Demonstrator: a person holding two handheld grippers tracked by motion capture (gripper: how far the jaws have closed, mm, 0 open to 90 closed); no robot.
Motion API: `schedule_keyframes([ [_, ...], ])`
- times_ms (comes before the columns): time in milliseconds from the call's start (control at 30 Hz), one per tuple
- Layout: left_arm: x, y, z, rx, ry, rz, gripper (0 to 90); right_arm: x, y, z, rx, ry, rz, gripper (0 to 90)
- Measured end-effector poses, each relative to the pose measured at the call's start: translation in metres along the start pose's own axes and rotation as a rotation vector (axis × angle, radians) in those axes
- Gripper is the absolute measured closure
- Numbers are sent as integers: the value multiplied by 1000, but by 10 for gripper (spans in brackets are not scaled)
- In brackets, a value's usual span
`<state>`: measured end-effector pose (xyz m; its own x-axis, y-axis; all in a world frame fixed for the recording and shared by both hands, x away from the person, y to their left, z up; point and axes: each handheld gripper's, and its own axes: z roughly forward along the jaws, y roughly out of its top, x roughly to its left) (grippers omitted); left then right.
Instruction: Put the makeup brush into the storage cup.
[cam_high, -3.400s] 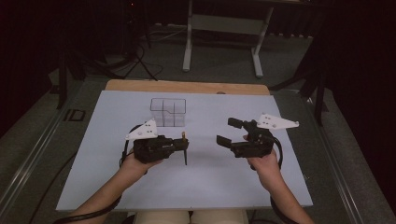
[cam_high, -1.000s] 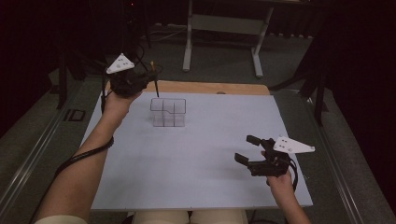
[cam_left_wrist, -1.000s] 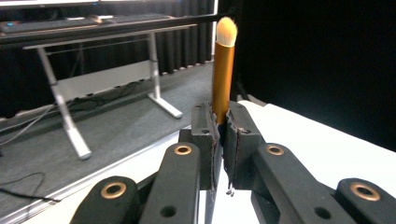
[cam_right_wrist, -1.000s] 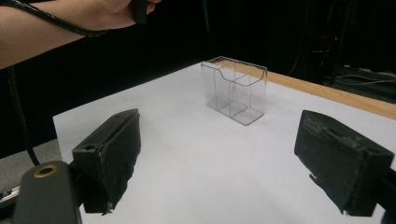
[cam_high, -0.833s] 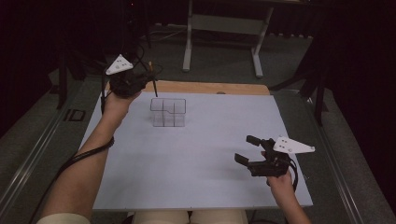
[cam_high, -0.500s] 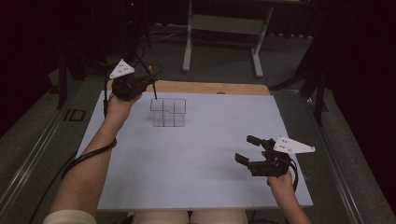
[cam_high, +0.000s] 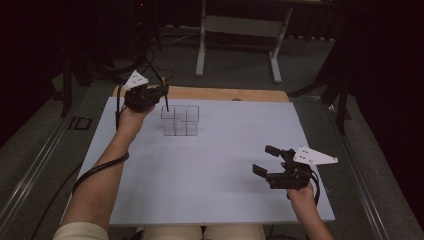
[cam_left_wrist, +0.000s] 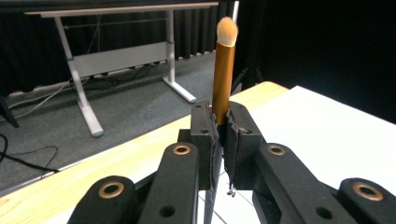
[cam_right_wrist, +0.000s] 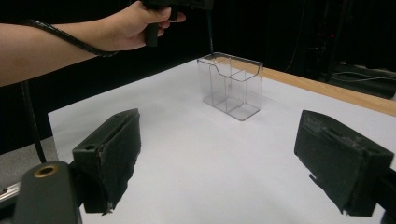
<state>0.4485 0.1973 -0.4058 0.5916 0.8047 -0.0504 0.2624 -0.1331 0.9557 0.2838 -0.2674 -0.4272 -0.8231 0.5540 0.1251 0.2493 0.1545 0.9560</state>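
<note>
A makeup brush (cam_left_wrist: 223, 70) with a copper ferrule and pale bristles stands upright between the jaws of my left gripper (cam_left_wrist: 219, 135), which is shut on it. In the high view the left gripper (cam_high: 161, 93) hovers at the far left of the table. The brush's black handle (cam_high: 166, 102) points down to the far left corner of a clear plastic organizer (cam_high: 180, 120). I cannot tell whether its tip is inside. My right gripper (cam_high: 264, 159) rests near the front right, open, with nothing between its pads (cam_right_wrist: 112, 154). It faces the organizer (cam_right_wrist: 231, 86).
A white board (cam_high: 210, 175) covers the table, with a wooden strip (cam_high: 230, 94) along its far edge. A metal desk frame (cam_high: 240, 25) stands on the carpet beyond. The left forearm (cam_high: 107, 165) and its cable lie along the left side.
Over the last second the left gripper has sunk with the brush toward the organizer's far left corner. Earlier both grippers were near the table's middle. The right gripper has stayed still lately.
</note>
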Motion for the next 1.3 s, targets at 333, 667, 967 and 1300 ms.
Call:
schedule_keyframes([
  [333,-3,1,-4,-8,1,-44,579,1,1,0,6,-4,-5,149],
  [667,-16,0,-13,-7,38,-59,218,0,0,2,12,-2,-14,150],
  [967,-22,-6,-23,10,-11,-38,20,2,1,4,17,6,-18,150],
  [1300,-30,-12,-51,24,-46,-9,20,0,-1,3,30,-2,-6,150],
])
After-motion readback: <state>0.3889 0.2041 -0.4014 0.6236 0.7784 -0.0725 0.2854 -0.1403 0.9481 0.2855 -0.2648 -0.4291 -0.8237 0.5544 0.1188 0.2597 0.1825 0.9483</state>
